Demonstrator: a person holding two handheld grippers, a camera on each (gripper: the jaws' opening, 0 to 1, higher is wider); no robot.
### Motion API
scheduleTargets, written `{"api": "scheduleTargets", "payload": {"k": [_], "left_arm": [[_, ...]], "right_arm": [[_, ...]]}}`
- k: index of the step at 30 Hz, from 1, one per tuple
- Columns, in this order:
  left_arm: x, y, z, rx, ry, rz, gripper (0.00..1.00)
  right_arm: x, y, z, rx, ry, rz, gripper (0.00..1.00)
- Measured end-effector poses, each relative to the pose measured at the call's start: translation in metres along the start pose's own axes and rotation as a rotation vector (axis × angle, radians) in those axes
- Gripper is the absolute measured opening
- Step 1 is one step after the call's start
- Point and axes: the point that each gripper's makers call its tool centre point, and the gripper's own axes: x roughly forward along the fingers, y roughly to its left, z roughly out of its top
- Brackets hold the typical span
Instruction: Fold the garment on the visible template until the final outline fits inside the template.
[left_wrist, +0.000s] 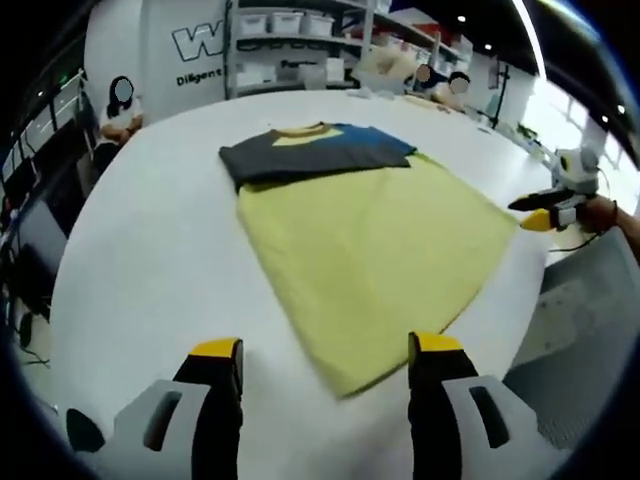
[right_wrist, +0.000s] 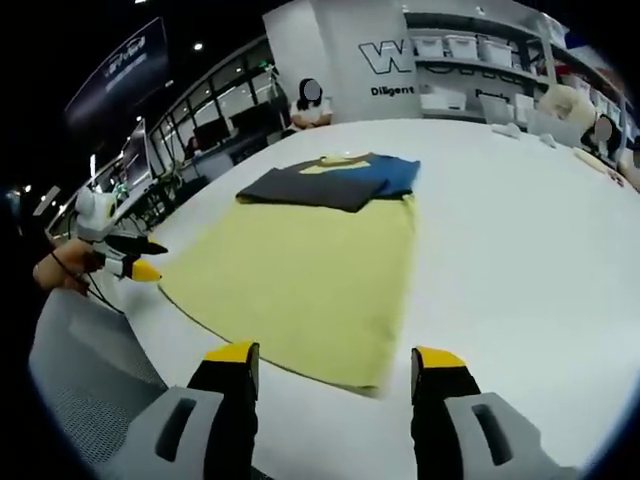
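Note:
A yellow T-shirt (left_wrist: 380, 240) lies flat on the white table (left_wrist: 150, 250), hem toward me. Its dark grey sleeve (left_wrist: 300, 158) and blue sleeve (left_wrist: 375, 145) are folded across the collar end. My left gripper (left_wrist: 325, 350) stands open above the near hem corner, nothing between its jaws. The right gripper (left_wrist: 550, 210) hovers at the shirt's right corner, held by a hand. In the right gripper view the T-shirt (right_wrist: 310, 260) stretches away from my open right gripper (right_wrist: 335, 356), and the left gripper (right_wrist: 125, 258) sits by the shirt's left corner.
A grey mesh surface (left_wrist: 590, 320) adjoins the table's edge and also lies low in the right gripper view (right_wrist: 90, 370). Shelves with white bins (left_wrist: 290, 25) stand behind the table. People sit at the far side (right_wrist: 312, 105).

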Motion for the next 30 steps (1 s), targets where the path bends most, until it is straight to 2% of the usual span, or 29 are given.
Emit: {"api": "scheduleTargets", "payload": {"k": [6, 7, 11, 15, 19, 22, 28, 30], "left_arm": [[0.0, 0.003, -0.009, -0.034, 0.029, 0.013, 0.49], [-0.001, 0.004, -0.009, -0.038, 0.028, 0.016, 0.48], [-0.002, 0.005, -0.013, -0.032, 0.043, 0.022, 0.38], [-0.002, 0.004, -0.019, -0.049, 0.074, 0.015, 0.27], [-0.002, 0.004, -0.022, -0.053, 0.085, 0.019, 0.23], [-0.003, 0.001, -0.025, -0.059, 0.098, 0.009, 0.13], [-0.003, 0.002, -0.028, -0.063, 0.11, 0.012, 0.03], [-0.005, 0.002, -0.028, -0.074, 0.113, 0.014, 0.03]], "right_arm": [[0.002, -0.015, -0.009, -0.02, 0.037, -0.066, 0.26], [0.002, -0.017, -0.013, -0.025, 0.056, -0.076, 0.24], [0.003, -0.017, -0.016, -0.009, 0.058, -0.075, 0.19], [0.003, -0.019, -0.019, -0.028, 0.073, -0.088, 0.07], [0.004, -0.021, -0.019, -0.025, 0.073, -0.096, 0.05], [0.004, -0.021, -0.02, -0.036, 0.078, -0.1, 0.0], [0.003, -0.019, -0.021, -0.044, 0.08, -0.1, 0.0], [0.003, -0.017, -0.021, -0.059, 0.086, -0.099, 0.0]]}}
